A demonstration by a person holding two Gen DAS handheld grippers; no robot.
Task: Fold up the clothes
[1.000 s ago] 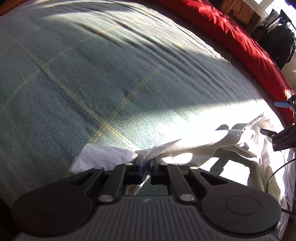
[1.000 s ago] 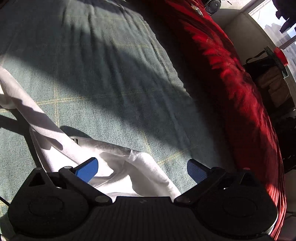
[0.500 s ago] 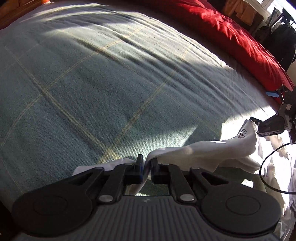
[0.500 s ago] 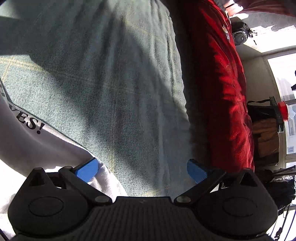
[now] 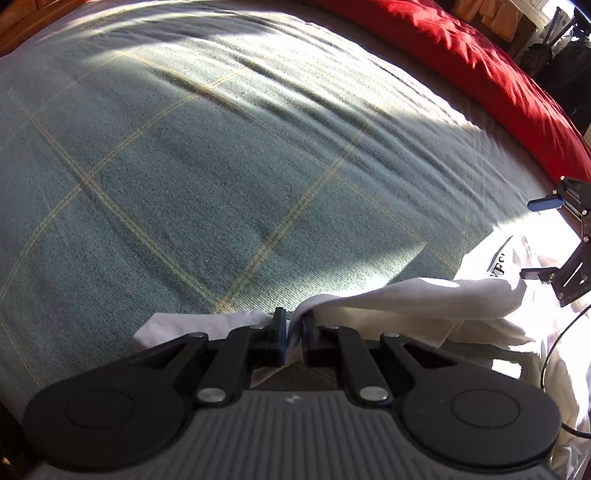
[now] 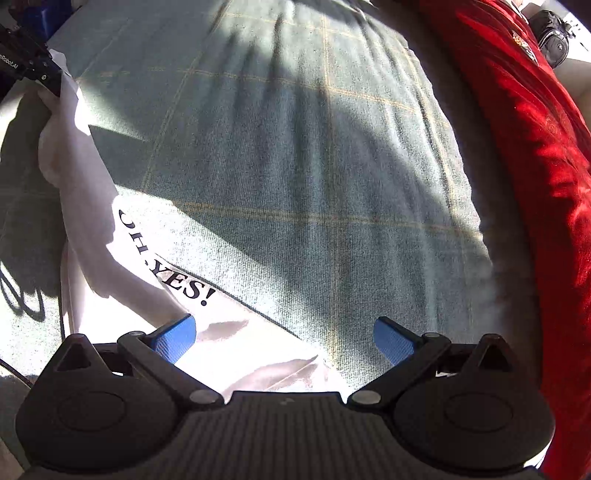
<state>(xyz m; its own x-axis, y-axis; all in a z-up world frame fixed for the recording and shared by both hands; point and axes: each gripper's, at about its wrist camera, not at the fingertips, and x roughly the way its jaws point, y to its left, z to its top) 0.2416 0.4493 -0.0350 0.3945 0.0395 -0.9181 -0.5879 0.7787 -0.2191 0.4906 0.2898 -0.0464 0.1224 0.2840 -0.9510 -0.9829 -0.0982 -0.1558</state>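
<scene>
White cotton fills the near field: I note the white T-shirt (image 5: pixel 424 299) pinched in my left gripper (image 5: pixel 293 332), jaws closed on a bunched fold of it. From that pinch the cloth runs as a lifted, twisted band toward my right gripper (image 6: pixel 284 336), whose blue pads (image 6: pixel 177 338) stand wide apart with nothing pressed between them. In the right wrist view, the shirt lies spread under and just ahead of those open jaws, and black lettering (image 6: pixel 181 280) reading "YES!" shows along its edge. Most of the garment sits at the near side of the bed, in strong sunlight. Beyond it I see the green plaid blanket (image 5: pixel 221 166) covering the bed, creased, with a band of shadow across it. Along the bed's far edge lies a red cover (image 5: pixel 480 62). Past that, dark bags (image 6: pixel 552 26) stand beside the bed.
</scene>
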